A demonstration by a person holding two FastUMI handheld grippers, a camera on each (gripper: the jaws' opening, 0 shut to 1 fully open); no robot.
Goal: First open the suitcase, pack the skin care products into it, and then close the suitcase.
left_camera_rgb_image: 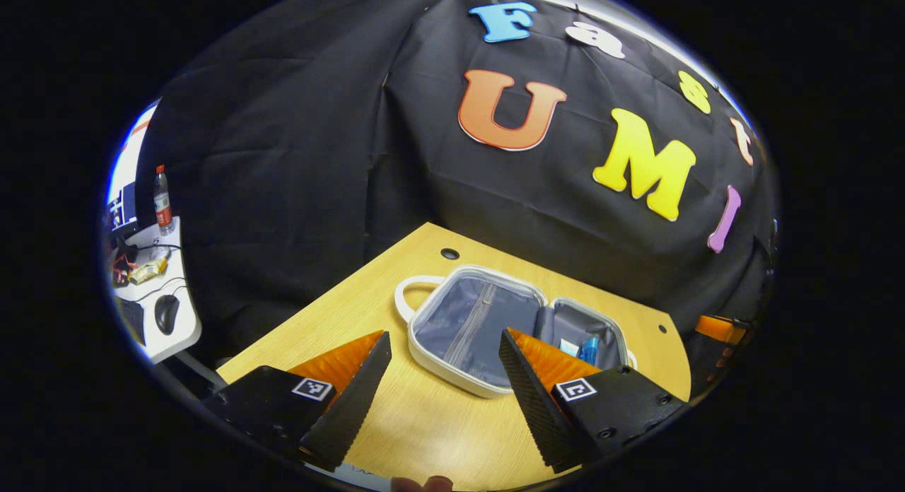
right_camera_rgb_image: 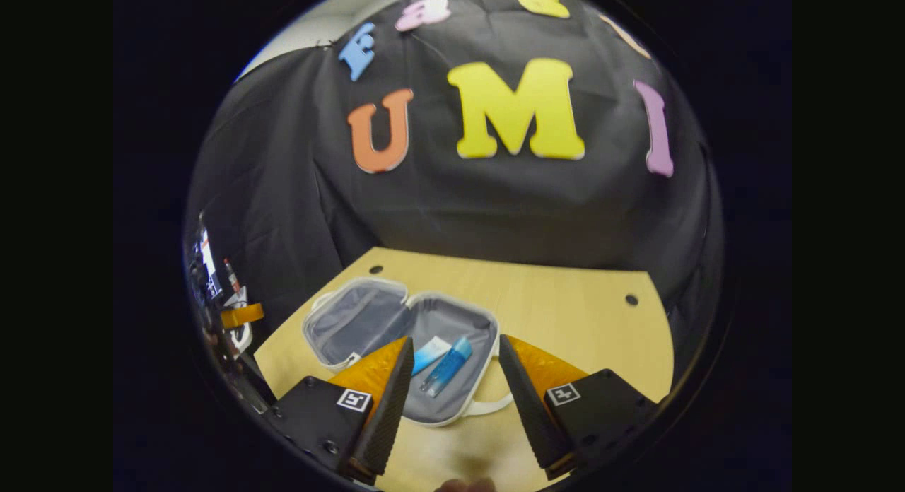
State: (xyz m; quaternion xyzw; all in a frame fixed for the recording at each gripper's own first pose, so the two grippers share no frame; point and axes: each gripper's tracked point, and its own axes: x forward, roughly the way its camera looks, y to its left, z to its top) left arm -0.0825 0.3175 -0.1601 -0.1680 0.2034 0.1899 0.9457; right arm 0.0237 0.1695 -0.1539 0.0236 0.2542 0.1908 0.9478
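Observation:
A small white suitcase with grey lining lies open flat on the wooden table. In the right gripper view the suitcase shows both halves; a blue bottle and a white-and-blue tube lie in its nearer half. The blue bottle and the tube peek out of the right half in the left gripper view. My left gripper hangs open above the lid half, holding nothing. My right gripper is open above the half with the products, empty.
A white loop handle sticks out at the suitcase's far left, another handle at the near edge. Round holes pierce the table. A side desk with a mouse, a bottle and cables stands left.

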